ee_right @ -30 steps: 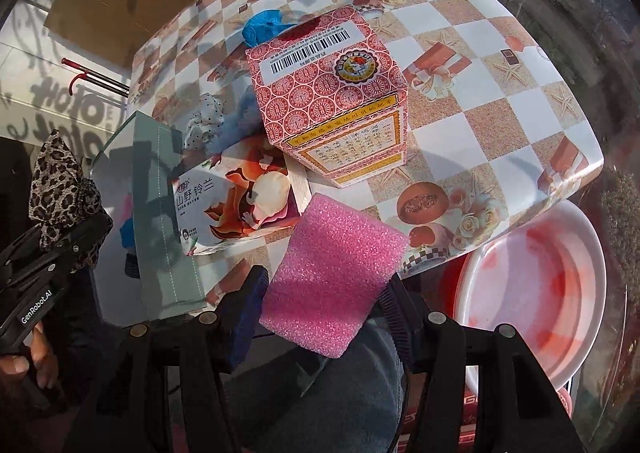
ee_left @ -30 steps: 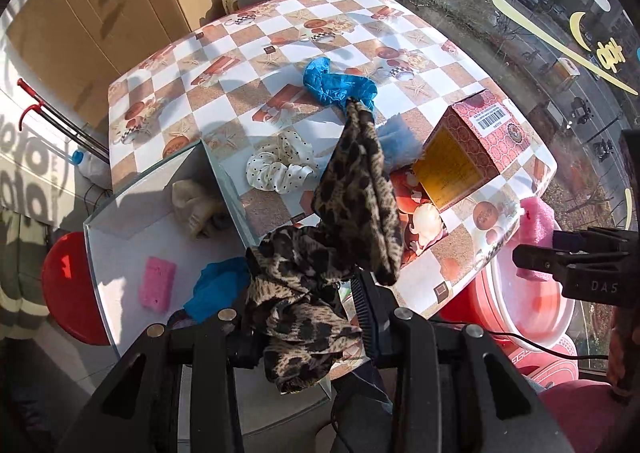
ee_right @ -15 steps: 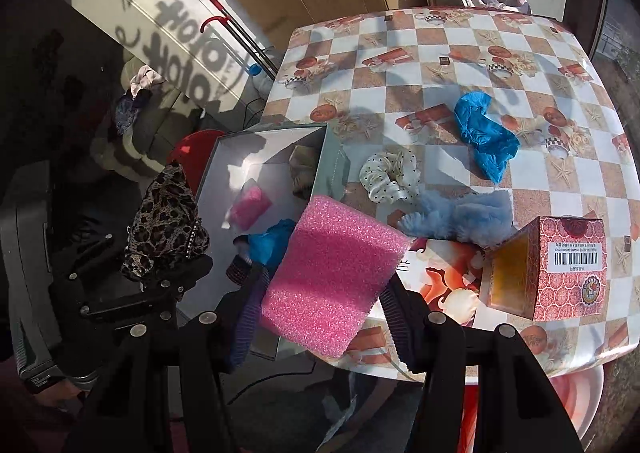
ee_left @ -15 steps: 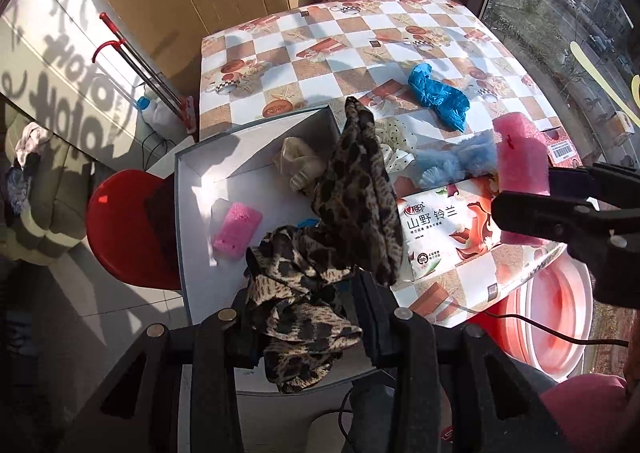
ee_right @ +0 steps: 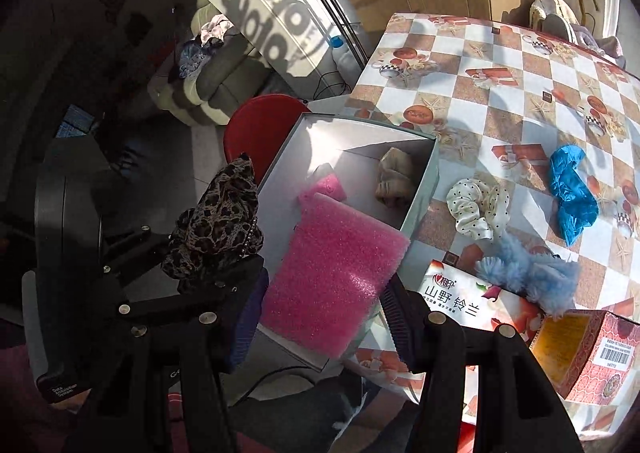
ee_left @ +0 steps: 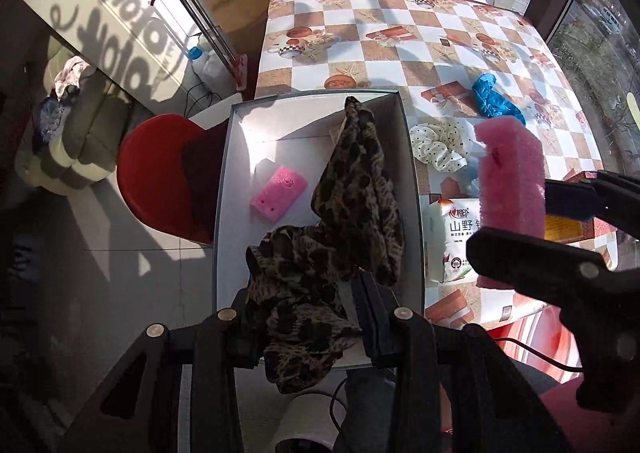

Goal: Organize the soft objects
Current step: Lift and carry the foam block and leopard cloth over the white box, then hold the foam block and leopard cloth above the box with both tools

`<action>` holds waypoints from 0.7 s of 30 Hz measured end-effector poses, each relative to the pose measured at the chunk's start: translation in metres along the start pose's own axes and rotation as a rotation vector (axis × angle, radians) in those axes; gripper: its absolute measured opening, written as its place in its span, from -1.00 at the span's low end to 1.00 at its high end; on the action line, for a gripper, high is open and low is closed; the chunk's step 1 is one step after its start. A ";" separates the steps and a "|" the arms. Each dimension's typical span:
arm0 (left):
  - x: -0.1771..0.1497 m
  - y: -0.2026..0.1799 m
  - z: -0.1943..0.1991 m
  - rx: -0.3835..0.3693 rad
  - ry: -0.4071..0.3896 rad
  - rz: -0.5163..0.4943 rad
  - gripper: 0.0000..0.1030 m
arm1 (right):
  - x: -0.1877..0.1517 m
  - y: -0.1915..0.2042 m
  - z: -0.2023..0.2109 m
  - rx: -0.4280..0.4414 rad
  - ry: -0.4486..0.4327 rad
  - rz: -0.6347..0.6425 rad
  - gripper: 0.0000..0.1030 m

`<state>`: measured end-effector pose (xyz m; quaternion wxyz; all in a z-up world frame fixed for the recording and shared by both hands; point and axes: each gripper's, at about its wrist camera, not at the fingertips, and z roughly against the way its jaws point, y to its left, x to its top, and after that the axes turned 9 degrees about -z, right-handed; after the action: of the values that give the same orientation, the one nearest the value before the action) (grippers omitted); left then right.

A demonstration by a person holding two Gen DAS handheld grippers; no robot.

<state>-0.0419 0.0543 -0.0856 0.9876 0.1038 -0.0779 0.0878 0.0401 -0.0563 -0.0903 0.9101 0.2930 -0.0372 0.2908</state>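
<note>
My left gripper [ee_left: 308, 317] is shut on a leopard-print cloth [ee_left: 340, 237], held over the open grey box [ee_left: 416, 213]; it also shows in the right wrist view [ee_right: 220, 221]. My right gripper [ee_right: 320, 301] is shut on a large pink foam sponge [ee_right: 332, 273], held over the box's near corner [ee_right: 424, 189]; the sponge also shows in the left wrist view [ee_left: 512, 181]. Inside the box lie a small pink sponge [ee_left: 278, 193] and a beige cloth [ee_right: 394, 177]. On the table lie a dotted white scrunchie [ee_right: 476, 209], a blue cloth [ee_right: 572, 193] and a fluffy blue scrunchie [ee_right: 528, 273].
A tissue pack [ee_right: 472, 309] and a red patterned carton [ee_right: 584, 357] sit at the table's near edge. A red stool [ee_left: 156, 173] stands left of the box. A red basin [ee_left: 552, 337] sits below the table. A mop [ee_left: 200, 13] and cardboard stand behind.
Both grippers swung left from the table's right edge toward the box. The leopard cloth is now over the box interior, and the pink sponge now hangs over the box's near corner.
</note>
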 end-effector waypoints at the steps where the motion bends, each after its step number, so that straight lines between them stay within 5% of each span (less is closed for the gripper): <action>1: 0.000 -0.001 0.000 0.005 0.006 0.005 -0.21 | 0.002 -0.003 -0.001 0.008 0.006 -0.002 0.13; 21: 0.010 -0.003 -0.007 0.042 0.062 0.014 -0.21 | 0.024 -0.008 -0.005 0.081 0.023 0.009 0.13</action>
<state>-0.0305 0.0545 -0.0907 0.9866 0.1212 -0.0462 0.0994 0.0641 -0.0471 -0.0926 0.8965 0.3262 -0.0164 0.2993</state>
